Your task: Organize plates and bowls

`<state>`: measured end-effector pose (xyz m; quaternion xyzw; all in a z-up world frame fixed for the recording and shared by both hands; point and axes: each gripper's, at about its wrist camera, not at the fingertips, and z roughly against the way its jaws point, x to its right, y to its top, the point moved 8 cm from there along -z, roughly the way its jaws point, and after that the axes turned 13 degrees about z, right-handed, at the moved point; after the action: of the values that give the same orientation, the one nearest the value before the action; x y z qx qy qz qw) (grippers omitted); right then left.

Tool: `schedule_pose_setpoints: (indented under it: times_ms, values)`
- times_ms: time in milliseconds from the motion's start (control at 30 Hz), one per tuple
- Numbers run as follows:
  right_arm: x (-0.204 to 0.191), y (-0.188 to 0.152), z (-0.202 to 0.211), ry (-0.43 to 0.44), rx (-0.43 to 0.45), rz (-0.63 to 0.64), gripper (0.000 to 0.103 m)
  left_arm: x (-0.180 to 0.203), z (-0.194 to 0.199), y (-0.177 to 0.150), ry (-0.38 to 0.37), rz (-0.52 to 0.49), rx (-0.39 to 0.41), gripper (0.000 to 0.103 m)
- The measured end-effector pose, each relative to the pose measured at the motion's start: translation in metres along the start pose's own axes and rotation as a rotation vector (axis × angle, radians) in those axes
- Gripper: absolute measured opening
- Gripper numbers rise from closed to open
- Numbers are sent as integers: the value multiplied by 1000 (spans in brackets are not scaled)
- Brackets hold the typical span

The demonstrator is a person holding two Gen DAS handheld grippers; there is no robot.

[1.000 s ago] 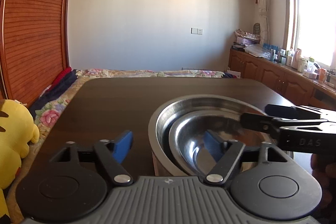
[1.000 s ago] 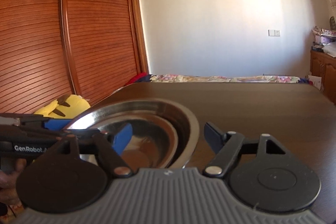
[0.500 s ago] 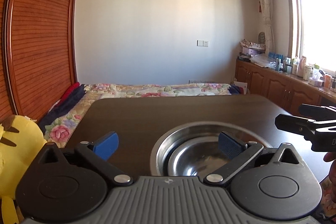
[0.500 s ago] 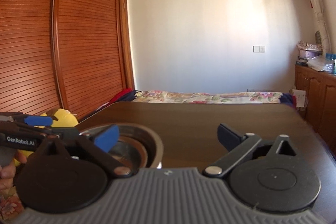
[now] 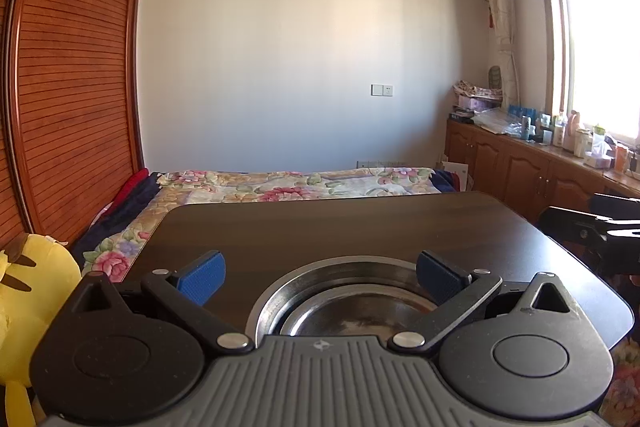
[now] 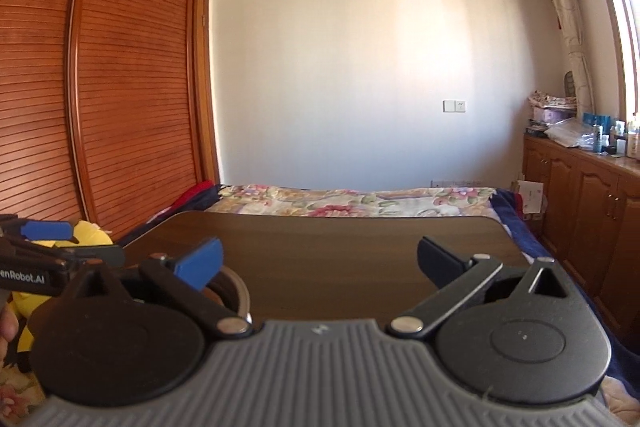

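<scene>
A large steel bowl (image 5: 276, 291) sits on the dark wooden table (image 5: 360, 227) near its front edge, with a smaller steel bowl (image 5: 360, 315) nested inside it. My left gripper (image 5: 320, 277) is open and empty, held above and just behind the bowls. In the right wrist view only the rim of the large bowl (image 6: 240, 293) shows at the left, behind a finger. My right gripper (image 6: 320, 261) is open and empty, to the right of the bowls. Each gripper shows at the edge of the other's view: the right gripper (image 5: 592, 227), the left gripper (image 6: 48, 251).
A bed with a floral cover (image 5: 296, 183) lies beyond the table. A yellow plush toy (image 5: 28, 291) sits at the left. A slatted wooden wardrobe (image 6: 100, 87) stands on the left, and cabinets with clutter (image 5: 560, 171) line the right under a window.
Both grippers have pulled back and up from the nested bowls and opened wider. The bowls now sit lower and smaller in both views. The bowls stay in place.
</scene>
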<state>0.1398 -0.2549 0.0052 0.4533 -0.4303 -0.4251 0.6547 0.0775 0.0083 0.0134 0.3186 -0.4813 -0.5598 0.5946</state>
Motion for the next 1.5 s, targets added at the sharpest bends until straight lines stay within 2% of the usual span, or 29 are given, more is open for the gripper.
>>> schedule_pose_setpoints:
  times_ms: [333, 633, 900, 1167, 1500]
  values:
    - [11, -8, 10, -55, -17, -18, 103, 10, 0, -5, 41, -26, -30, 103]
    - [12, -12, 16, -88, -36, -15, 103, 18, 11, -11, 32, -53, -22, 103]
    - [8, -20, 22, -118, -56, 1, 103, 10, 9, -20, 64, -65, -37, 103]
    - [7, -34, 13, -104, -85, -20, 103, -2, 6, -25, 86, -52, -45, 103]
    - [6, -34, 16, -110, -89, -24, 103, -3, 5, -26, 91, -49, -48, 103]
